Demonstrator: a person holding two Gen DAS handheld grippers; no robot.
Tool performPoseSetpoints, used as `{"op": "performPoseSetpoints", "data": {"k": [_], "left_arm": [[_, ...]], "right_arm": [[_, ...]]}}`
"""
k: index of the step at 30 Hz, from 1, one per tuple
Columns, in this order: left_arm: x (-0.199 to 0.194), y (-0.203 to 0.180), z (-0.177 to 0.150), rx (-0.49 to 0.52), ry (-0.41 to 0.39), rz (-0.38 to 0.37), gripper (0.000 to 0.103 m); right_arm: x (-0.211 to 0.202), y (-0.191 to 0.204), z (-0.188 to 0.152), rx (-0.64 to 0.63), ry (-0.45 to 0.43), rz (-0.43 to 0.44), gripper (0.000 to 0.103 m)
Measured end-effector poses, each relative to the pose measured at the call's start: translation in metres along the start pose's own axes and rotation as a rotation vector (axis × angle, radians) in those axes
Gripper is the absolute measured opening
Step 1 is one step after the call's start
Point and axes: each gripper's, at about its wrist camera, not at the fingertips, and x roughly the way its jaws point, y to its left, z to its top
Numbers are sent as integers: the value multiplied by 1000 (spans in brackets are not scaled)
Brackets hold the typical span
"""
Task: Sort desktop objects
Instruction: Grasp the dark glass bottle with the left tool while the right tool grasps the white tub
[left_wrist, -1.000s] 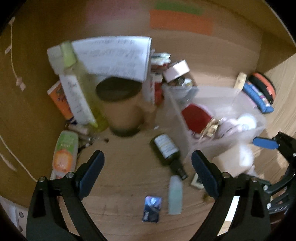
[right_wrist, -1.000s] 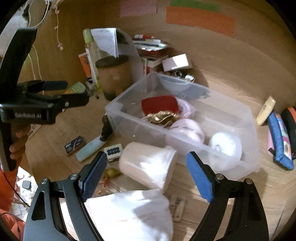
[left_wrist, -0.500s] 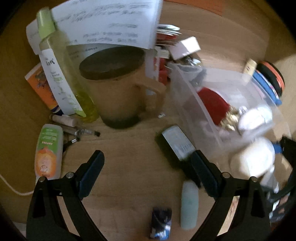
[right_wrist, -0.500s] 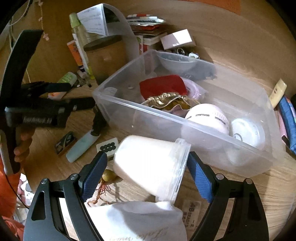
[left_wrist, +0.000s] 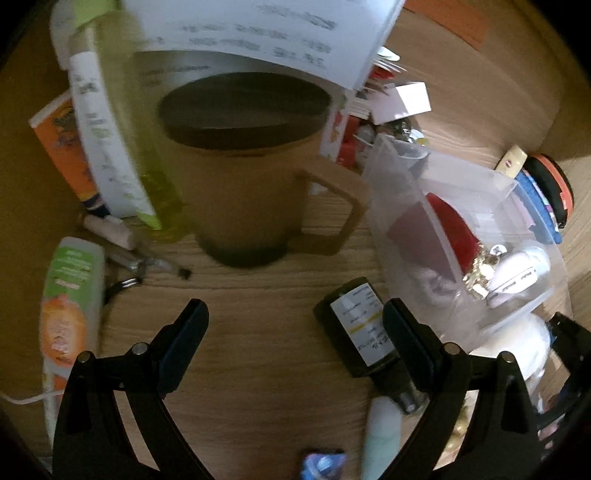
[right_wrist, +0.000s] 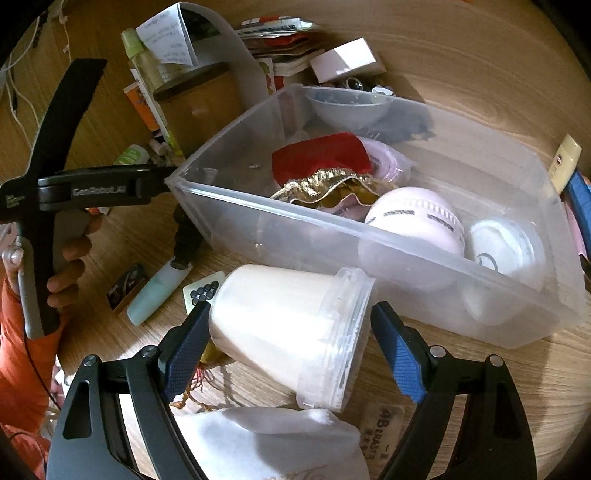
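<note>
**Cluttered wooden desk, both tools spread wide**

The desk (left_wrist: 258, 332) is light wood grain, backed by a wooden wall with an orange paper strip (left_wrist: 454, 22) stuck on it.

In the left wrist view, from the left: an orange-and-green tube (left_wrist: 70, 302) lies flat near the edge, with a tall yellow-green bottle (left_wrist: 122, 140) standing behind it. Just beside the bottle stands a tan mug (left_wrist: 243, 184) with a dark lid, its handle pointing right, under an overhanging white printed sheet (left_wrist: 258, 26). The left tool (left_wrist: 295, 332) hovers low over the desk in front of the mug, its jaws released and wide apart, grasping nothing. A dark bottle with a white label (left_wrist: 362, 332) lies flat against the inner side of its right finger, next to a clear plastic bin (left_wrist: 443, 177).

In the right wrist view, a pale green tube (right_wrist: 155, 295) and a small dark packet (right_wrist: 125, 286) lie left of centre. The right tool (right_wrist: 288, 339) is also released; a white tub with a clear lid (right_wrist: 288, 325) lies on its side between the fingers, the left finger close against it, the right one apart. Behind the tub, the bin holds a red pouch (right_wrist: 321, 155), gold-trimmed fabric (right_wrist: 325, 188), a pink round object (right_wrist: 417, 218) and a white one (right_wrist: 502, 247). A white cloth (right_wrist: 266, 443) lies nearest the camera.
</note>
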Motion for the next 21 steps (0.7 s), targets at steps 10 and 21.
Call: {"op": "performPoseSetpoints", "data": {"k": [10, 21], "left_arm": [[-30, 11, -22, 47, -41, -7, 96], [11, -5, 3, -39, 72, -150, 95]], "right_arm": [[-6, 3, 0, -26, -12, 5, 77], [-8, 5, 1, -32, -17, 1, 75]]}}
